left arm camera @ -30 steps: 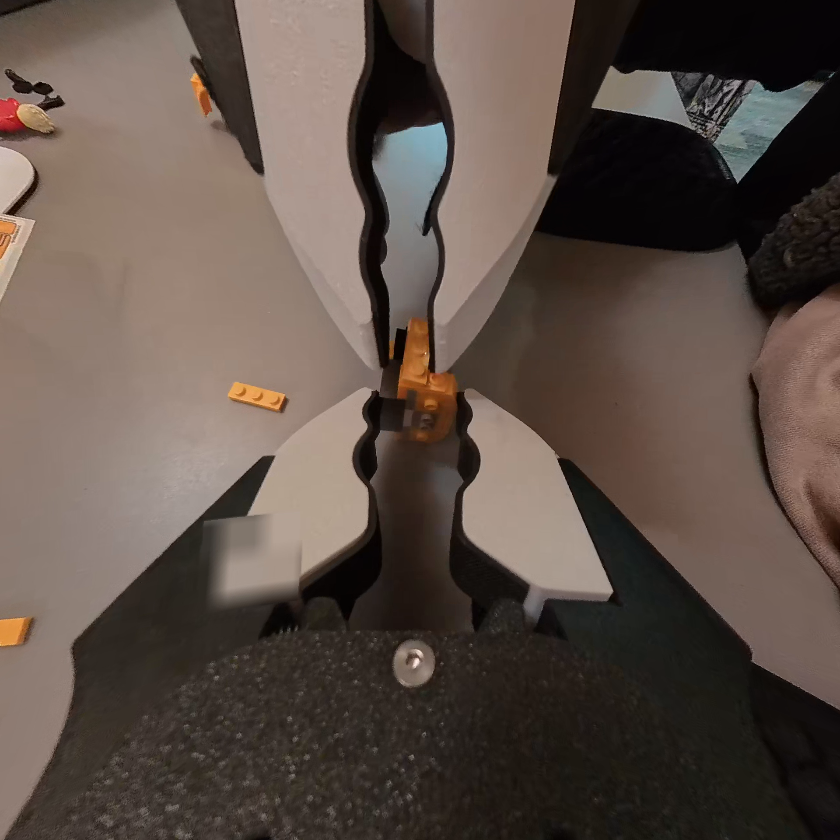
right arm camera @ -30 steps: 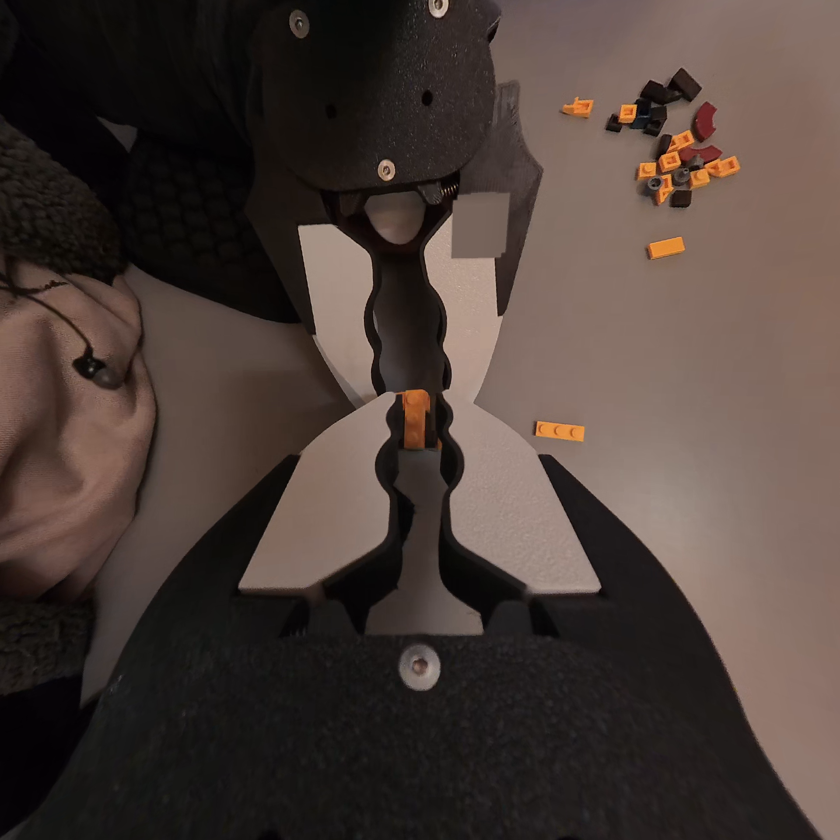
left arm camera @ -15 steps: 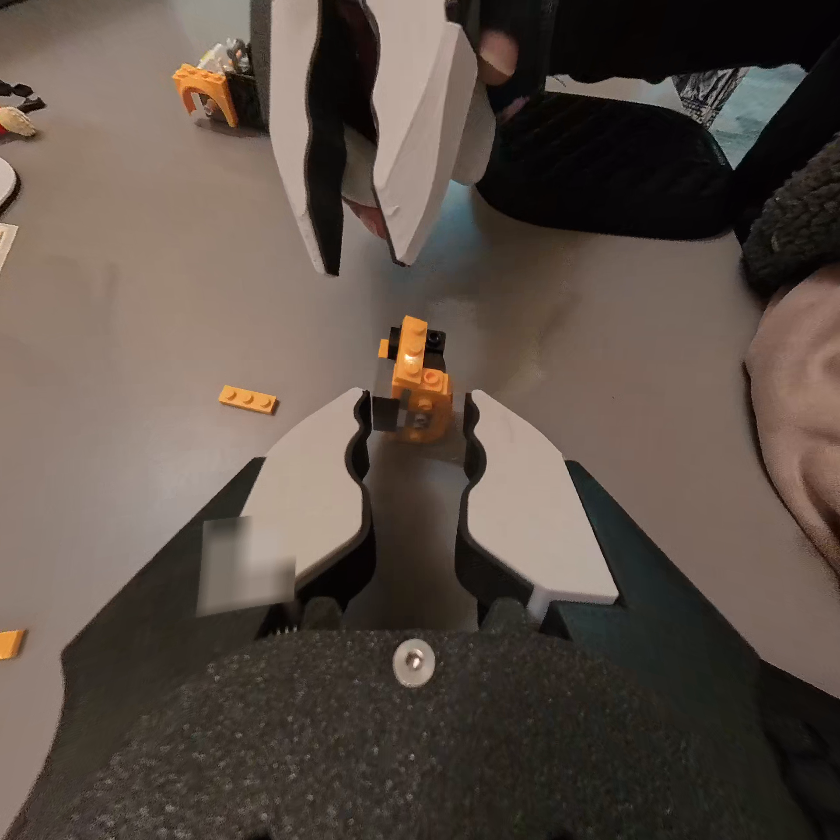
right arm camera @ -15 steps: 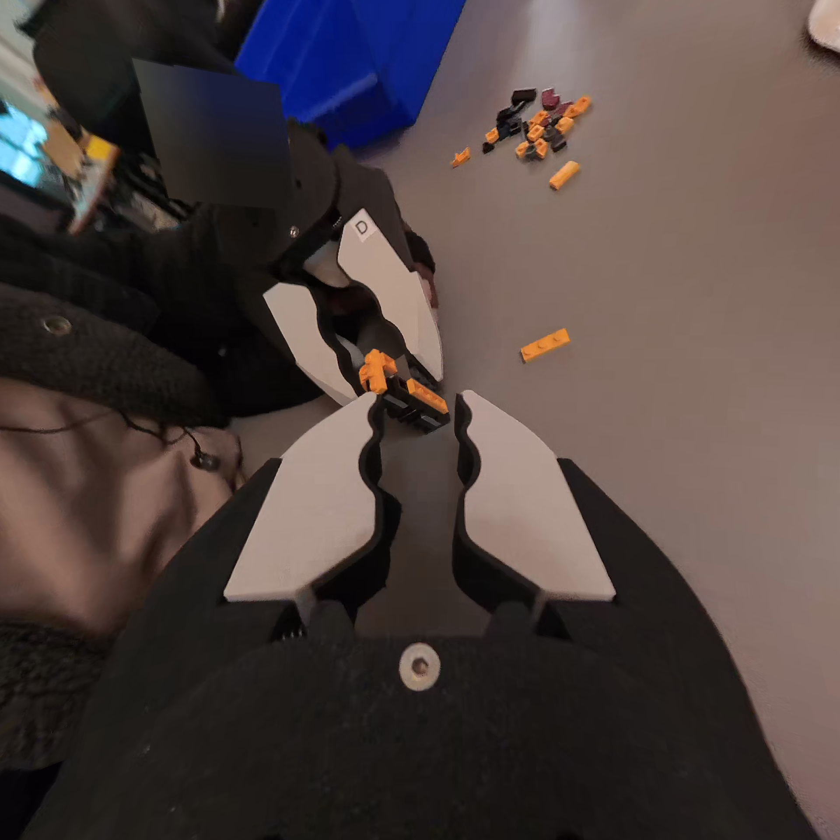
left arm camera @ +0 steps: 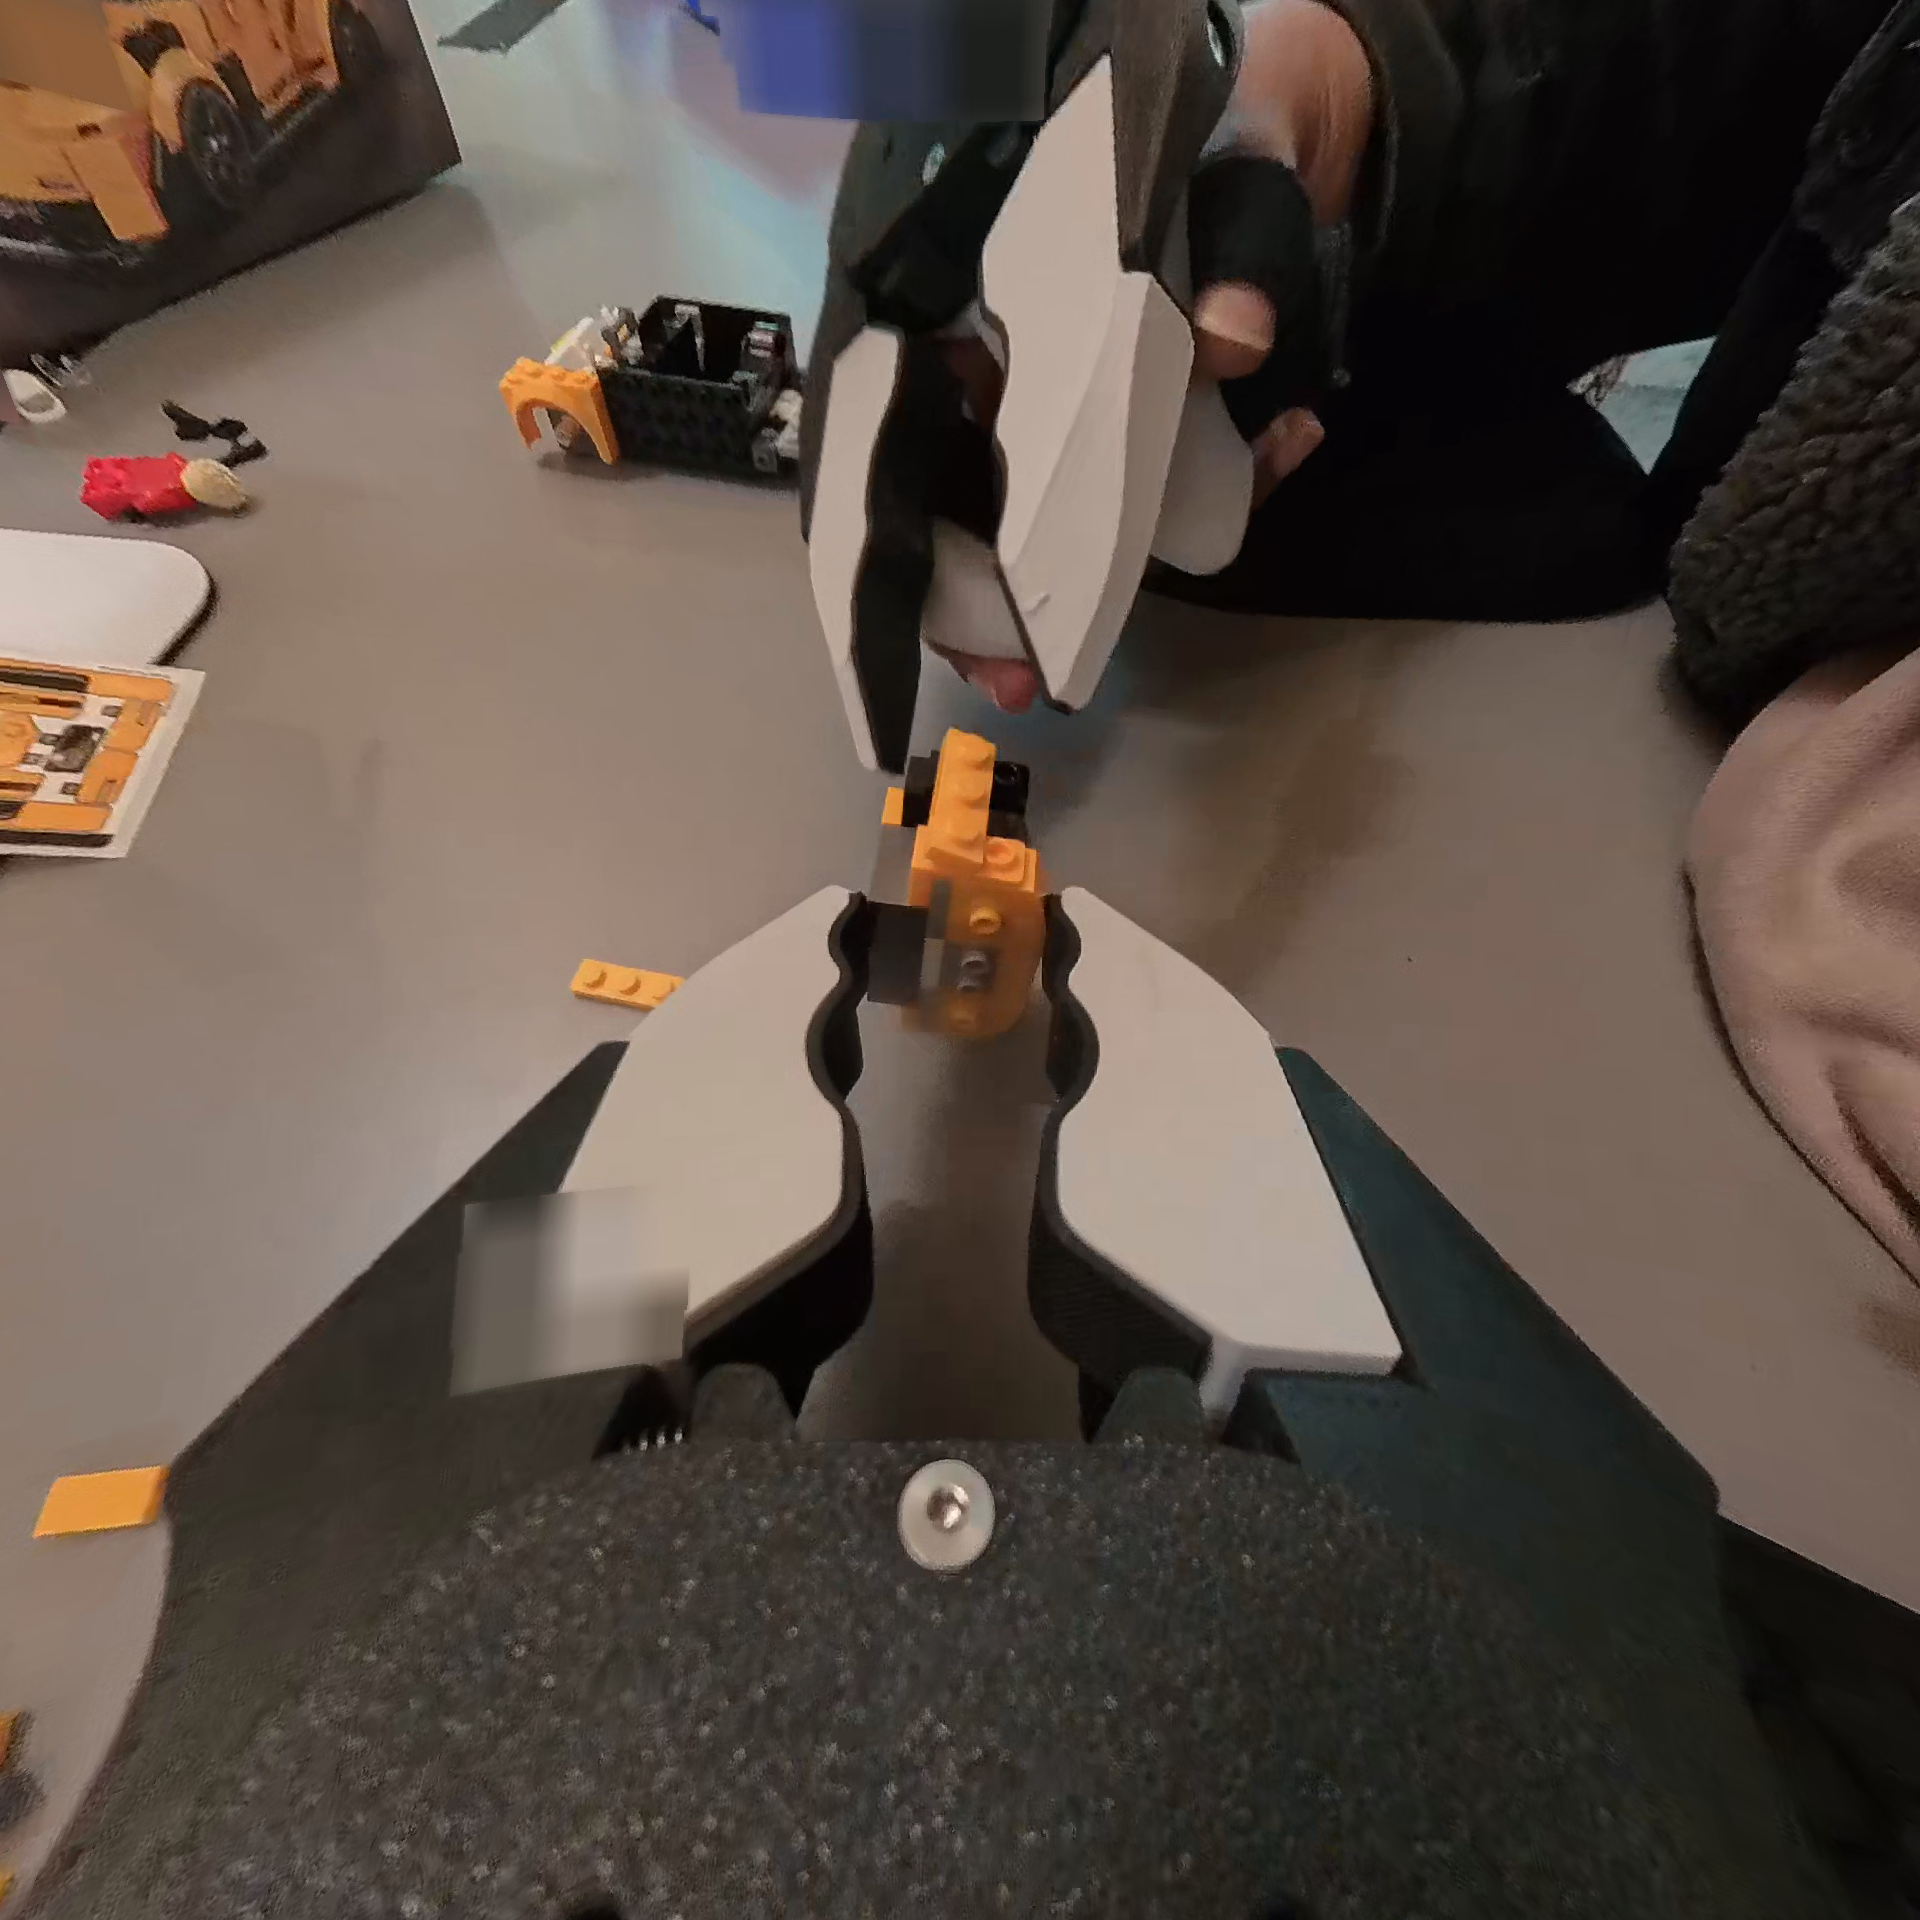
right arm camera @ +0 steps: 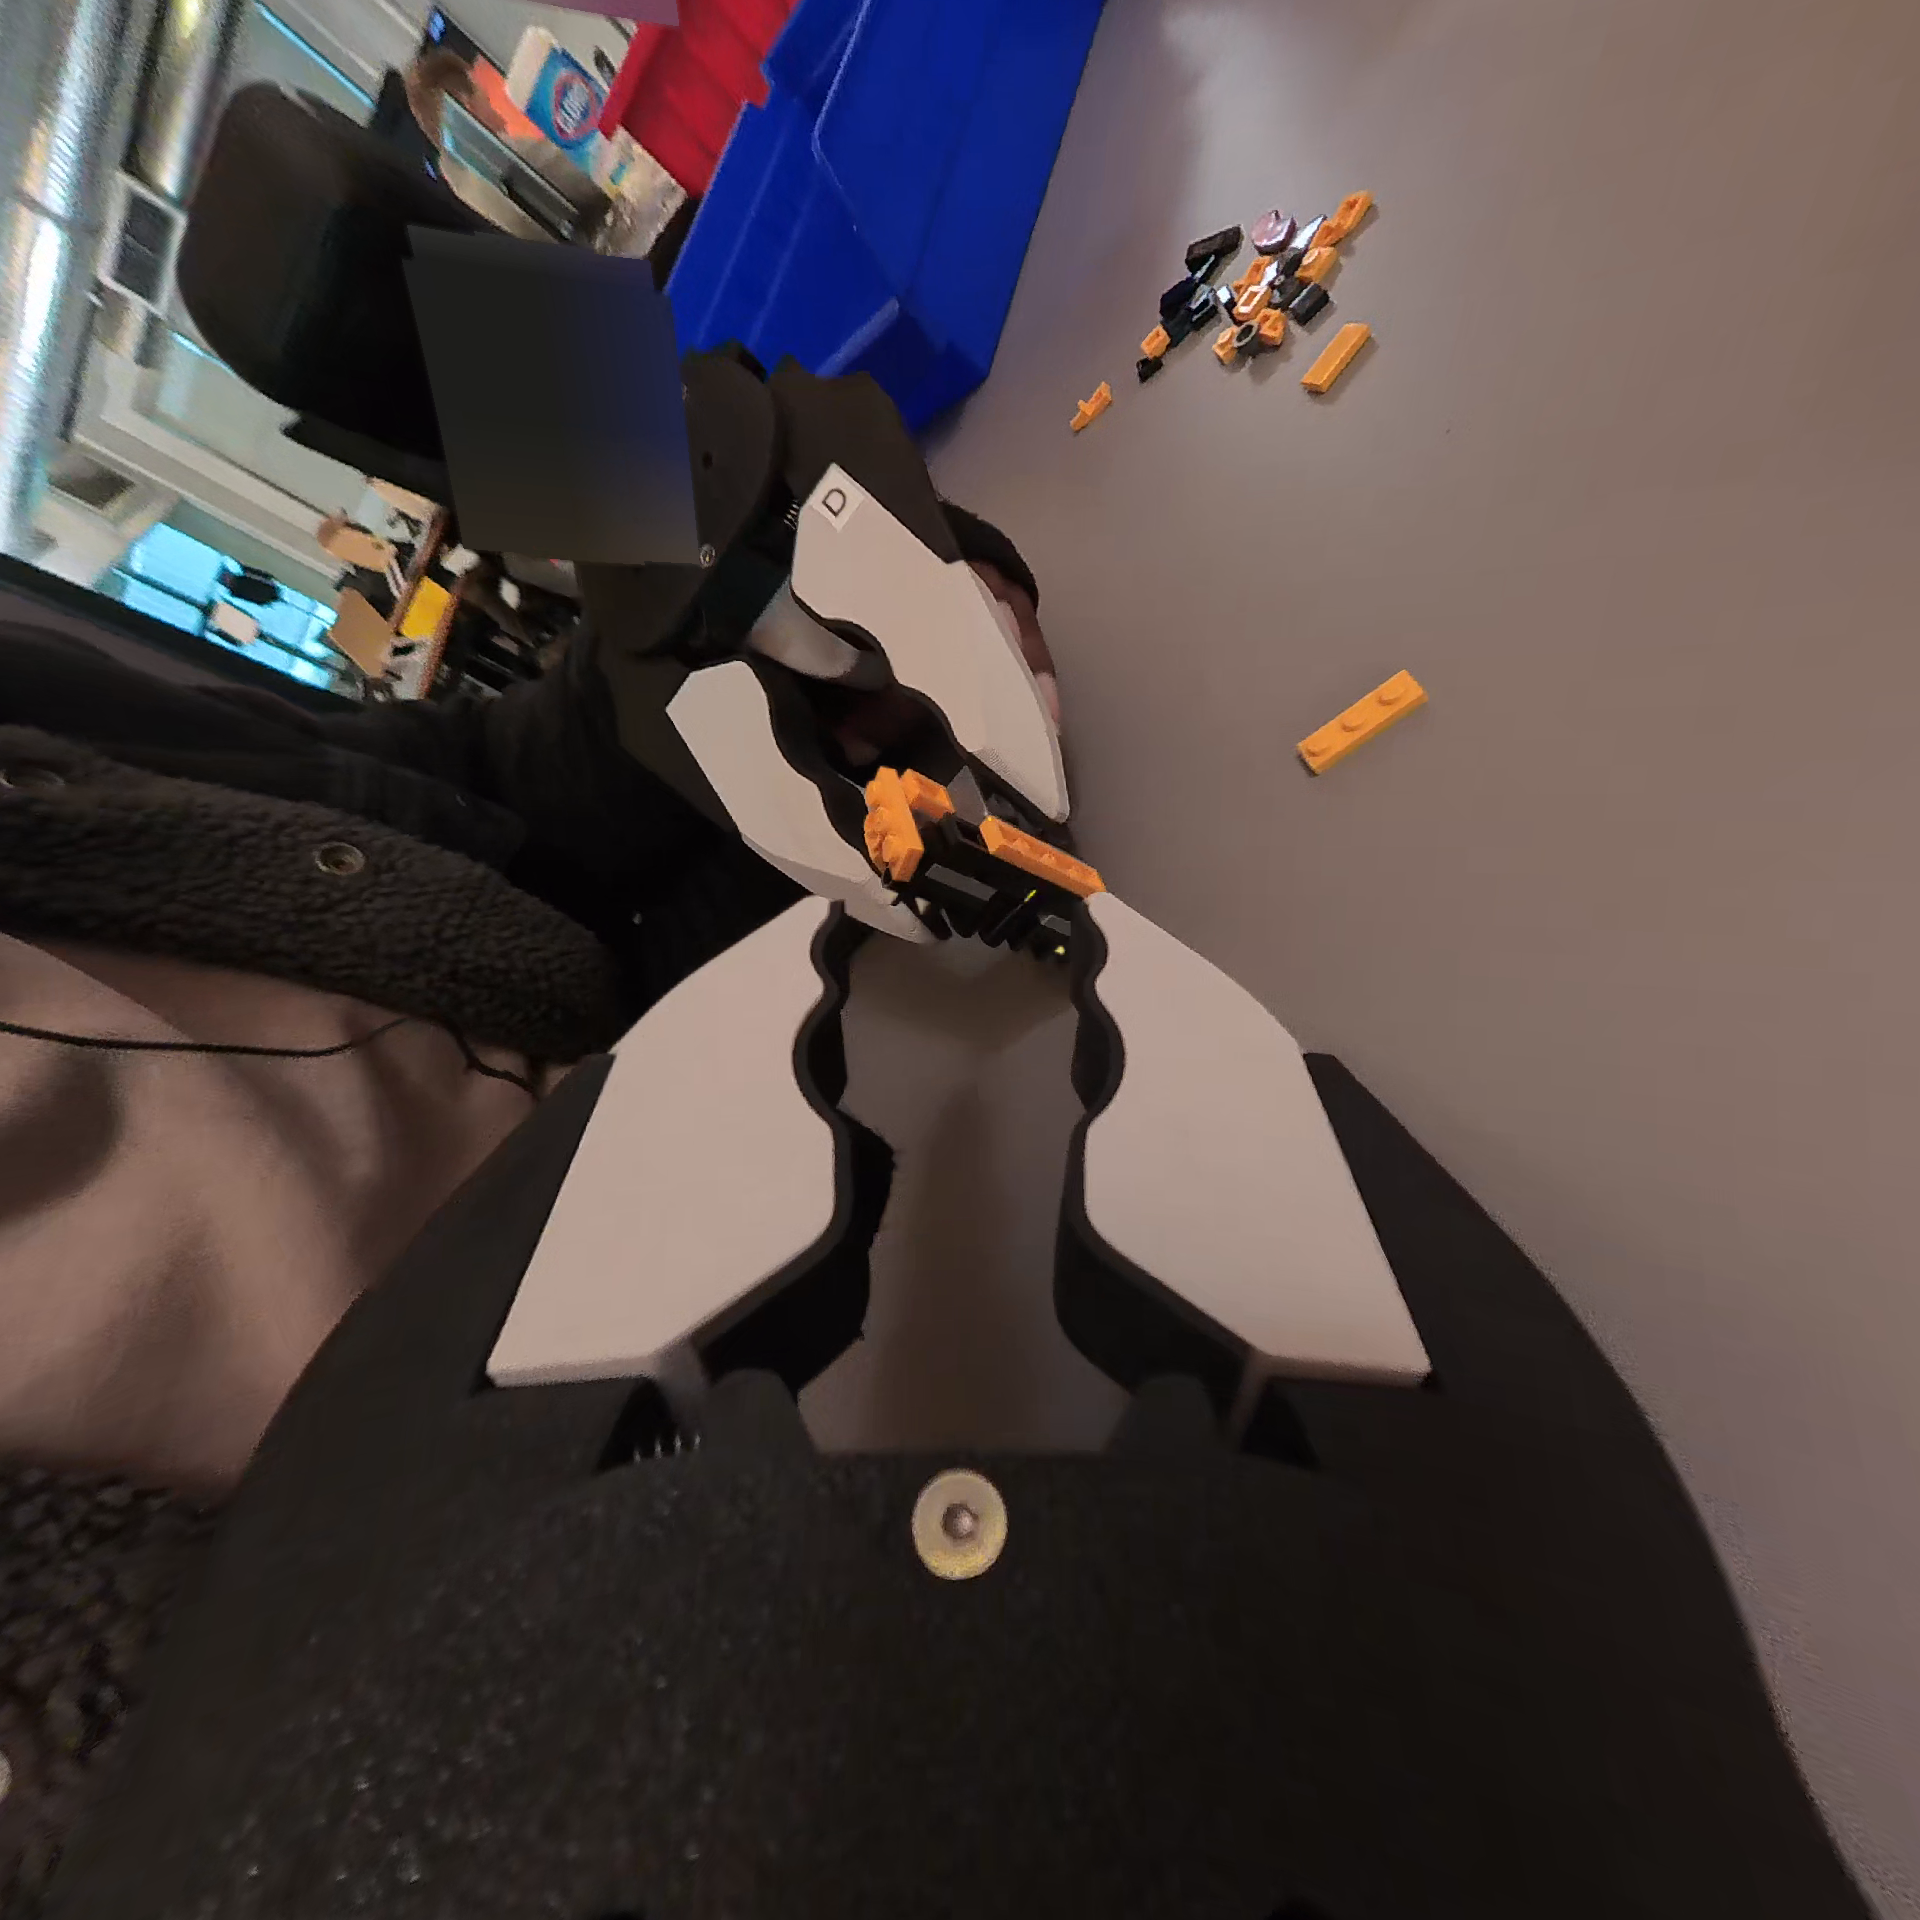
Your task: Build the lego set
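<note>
A small orange, black and grey brick assembly [left arm camera: 961,914] is clamped by the left gripper [left arm camera: 951,935]; the right gripper [right arm camera: 961,935], jaws parted, is empty.

Orange-and-black lego assembly [left arm camera: 961,914] tilted, clamped between left tongs [left arm camera: 951,925].

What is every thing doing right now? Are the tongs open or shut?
Left tongs, shut on the little build.
Right tongs, open, tips near the little build's far end.
Little build, gripped at one end, sticking out forward.
Orange plate, lying flat and loose on the table.
Black car body, standing on the table, partly built.
</note>
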A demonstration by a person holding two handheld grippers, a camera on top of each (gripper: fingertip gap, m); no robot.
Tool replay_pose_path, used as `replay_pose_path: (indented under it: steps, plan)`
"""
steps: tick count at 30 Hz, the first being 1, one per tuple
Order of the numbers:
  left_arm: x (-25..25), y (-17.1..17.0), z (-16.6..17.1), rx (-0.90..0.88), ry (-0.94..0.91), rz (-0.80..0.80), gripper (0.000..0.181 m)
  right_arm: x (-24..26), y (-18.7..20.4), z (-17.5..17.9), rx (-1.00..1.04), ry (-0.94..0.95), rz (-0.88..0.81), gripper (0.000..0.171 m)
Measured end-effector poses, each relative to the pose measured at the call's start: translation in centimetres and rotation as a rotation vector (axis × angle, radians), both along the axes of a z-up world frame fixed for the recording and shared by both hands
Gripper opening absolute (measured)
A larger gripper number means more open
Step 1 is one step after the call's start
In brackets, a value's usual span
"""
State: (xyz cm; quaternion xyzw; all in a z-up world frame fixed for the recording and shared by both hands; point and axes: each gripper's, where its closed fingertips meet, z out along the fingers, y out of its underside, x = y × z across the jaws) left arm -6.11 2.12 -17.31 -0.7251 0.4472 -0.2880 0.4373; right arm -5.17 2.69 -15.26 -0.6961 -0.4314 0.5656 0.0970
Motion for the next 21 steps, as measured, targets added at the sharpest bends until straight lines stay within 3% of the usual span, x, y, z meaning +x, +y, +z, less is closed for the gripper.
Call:
replay_pose_path:
  steps: [9,21]
  plan:
    - [0.0,0.3,1.4,0.117,0.015,0.025,0.032,-1.6,-0.9,0.1,-0.217,0.036,-0.111,0.072]
    - [0.5,-0.1,3.8,0.386,0.072,0.021,0.031,-2.1,-1.4,1.8,-0.303,0.161,-0.056,0.064]
